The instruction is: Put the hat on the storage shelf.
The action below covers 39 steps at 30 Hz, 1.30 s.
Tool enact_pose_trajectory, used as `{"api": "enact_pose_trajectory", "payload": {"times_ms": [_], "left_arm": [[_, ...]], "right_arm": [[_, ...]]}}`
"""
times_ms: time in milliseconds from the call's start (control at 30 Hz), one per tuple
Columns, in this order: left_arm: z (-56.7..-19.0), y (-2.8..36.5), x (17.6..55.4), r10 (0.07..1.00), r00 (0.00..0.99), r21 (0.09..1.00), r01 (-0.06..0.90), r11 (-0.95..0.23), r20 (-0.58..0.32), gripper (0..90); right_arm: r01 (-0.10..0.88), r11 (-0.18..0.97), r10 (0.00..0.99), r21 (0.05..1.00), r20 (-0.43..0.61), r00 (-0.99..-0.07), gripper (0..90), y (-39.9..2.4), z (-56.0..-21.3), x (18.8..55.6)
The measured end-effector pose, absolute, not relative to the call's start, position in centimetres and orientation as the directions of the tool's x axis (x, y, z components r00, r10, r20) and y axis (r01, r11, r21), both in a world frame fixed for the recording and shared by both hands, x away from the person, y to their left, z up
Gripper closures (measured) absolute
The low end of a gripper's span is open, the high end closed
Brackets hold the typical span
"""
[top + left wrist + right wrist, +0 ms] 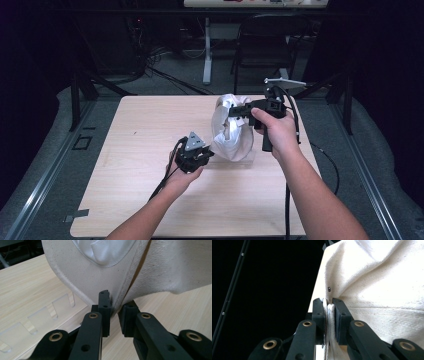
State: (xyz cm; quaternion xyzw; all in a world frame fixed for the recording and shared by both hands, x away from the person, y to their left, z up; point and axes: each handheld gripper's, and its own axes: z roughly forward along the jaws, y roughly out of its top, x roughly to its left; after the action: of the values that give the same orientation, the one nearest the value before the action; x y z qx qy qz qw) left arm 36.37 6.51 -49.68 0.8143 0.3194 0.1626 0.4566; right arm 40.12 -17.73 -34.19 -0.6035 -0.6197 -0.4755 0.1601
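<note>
Both forearms come in bare, no sleeves showing, each hand wrapped around a black handheld gripper. The left gripper carries a grey three-cornered plate on top and trails a black cable off the table's near edge, while the right gripper has a pale grey plate sticking up behind it and a black cable looping down past the wrist. Up close, the jaws are matte black links with brass-ringed pivots, small screw holes and blocky ribbed pads.
</note>
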Motion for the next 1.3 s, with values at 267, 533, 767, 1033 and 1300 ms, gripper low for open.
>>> {"api": "enact_pose_trajectory", "payload": {"times_ms": [267,533,767,1033,1300], "left_arm": [[-50.6,6.4,36.4,0.678,0.734,0.849,0.376,-0.372,-0.028,81.2],[-51.3,7.0,36.1,0.685,0.728,0.854,0.378,-0.359,-0.034,81.4],[-51.6,7.0,35.8,0.705,0.708,0.857,0.385,-0.341,-0.037,82.3],[-52.0,7.2,35.7,0.734,0.674,0.855,0.427,-0.296,-0.082,83.4],[-52.3,7.7,36.2,0.728,0.678,0.831,0.462,-0.308,-0.107,83.9]], "right_arm": [[0.904,-0.191,0.593,0.382,0.779,-0.204,81.5,-18.2,-35.1,40.5],[0.91,-0.177,0.591,0.375,0.78,-0.206,81.4,-17.6,-35.5,40.6],[0.913,-0.163,0.591,0.375,0.778,-0.214,81.3,-16.9,-35.8,40.6],[0.913,-0.163,0.607,0.373,0.768,-0.205,81.2,-16.9,-36.2,40.8],[0.914,-0.166,0.612,0.37,0.765,-0.199,81.2,-16.6,-36.8,40.9]]}}
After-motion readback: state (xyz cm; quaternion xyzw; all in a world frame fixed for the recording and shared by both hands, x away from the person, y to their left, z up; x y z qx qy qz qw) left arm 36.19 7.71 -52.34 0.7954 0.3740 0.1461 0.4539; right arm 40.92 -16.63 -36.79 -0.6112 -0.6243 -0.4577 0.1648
